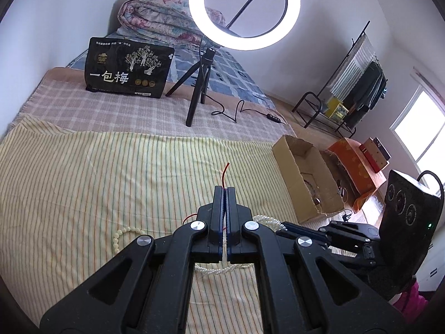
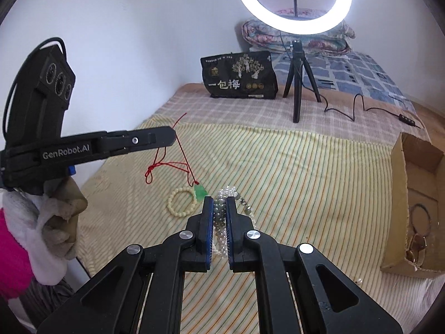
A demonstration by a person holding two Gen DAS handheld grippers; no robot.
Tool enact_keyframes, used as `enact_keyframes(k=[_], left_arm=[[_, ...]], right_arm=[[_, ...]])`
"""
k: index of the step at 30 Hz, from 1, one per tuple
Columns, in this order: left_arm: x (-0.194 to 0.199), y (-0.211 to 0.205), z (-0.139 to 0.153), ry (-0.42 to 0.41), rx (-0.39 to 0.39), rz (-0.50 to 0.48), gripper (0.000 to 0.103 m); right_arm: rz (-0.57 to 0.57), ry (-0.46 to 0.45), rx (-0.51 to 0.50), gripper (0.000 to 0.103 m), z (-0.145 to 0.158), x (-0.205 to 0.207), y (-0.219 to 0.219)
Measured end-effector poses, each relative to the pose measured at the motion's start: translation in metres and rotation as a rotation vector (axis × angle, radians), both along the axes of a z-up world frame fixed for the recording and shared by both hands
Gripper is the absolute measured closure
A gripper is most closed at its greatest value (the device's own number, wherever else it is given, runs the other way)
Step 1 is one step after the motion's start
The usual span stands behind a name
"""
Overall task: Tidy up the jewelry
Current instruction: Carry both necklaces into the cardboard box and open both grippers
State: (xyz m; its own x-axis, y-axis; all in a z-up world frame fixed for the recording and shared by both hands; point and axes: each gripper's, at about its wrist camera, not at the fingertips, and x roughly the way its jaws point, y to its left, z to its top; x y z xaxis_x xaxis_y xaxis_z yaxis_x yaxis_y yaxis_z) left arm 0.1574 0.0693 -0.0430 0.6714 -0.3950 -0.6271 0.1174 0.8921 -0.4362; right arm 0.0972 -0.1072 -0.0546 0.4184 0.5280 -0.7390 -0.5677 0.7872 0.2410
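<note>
Right wrist view: the right gripper (image 2: 219, 208) has its jaws clenched on a strand of grey-green beads (image 2: 219, 217), with a white pearl necklace (image 2: 228, 192) bunched just beyond the tips. Left of the jaws, a cream bead bracelet (image 2: 178, 203) lies on the striped bed cover (image 2: 306, 172). The left gripper (image 2: 169, 136) pinches a red cord (image 2: 180, 150), its green pendant (image 2: 200, 190) hanging below. A cardboard box (image 2: 400, 194) sits far right.
</note>
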Motion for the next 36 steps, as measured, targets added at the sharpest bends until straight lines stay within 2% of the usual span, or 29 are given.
enact_keyframes(k=[8, 17, 27, 36], left_arm=[[-0.001, -0.011, 0.014, -0.031, -0.019, -0.015, 0.103], [0.000, -0.037, 0.033, -0.069, -0.045, -0.054, 0.103], [0.011, -0.088, 0.046, -0.087, -0.071, -0.127, 0.103], [0.026, -0.149, 0.048, -0.088, -0.079, -0.219, 0.103]], right_arm=[[-0.054, -0.076, 0.041, 0.097, 0.037, 0.006, -0.022], [-0.149, -0.135, 0.063, 0.096, 0.062, 0.016, -0.063], [-0.302, -0.204, 0.102, 0.096, 0.090, 0.028, -0.132], [-0.421, -0.256, 0.048, 0.096, 0.096, 0.050, -0.188]])
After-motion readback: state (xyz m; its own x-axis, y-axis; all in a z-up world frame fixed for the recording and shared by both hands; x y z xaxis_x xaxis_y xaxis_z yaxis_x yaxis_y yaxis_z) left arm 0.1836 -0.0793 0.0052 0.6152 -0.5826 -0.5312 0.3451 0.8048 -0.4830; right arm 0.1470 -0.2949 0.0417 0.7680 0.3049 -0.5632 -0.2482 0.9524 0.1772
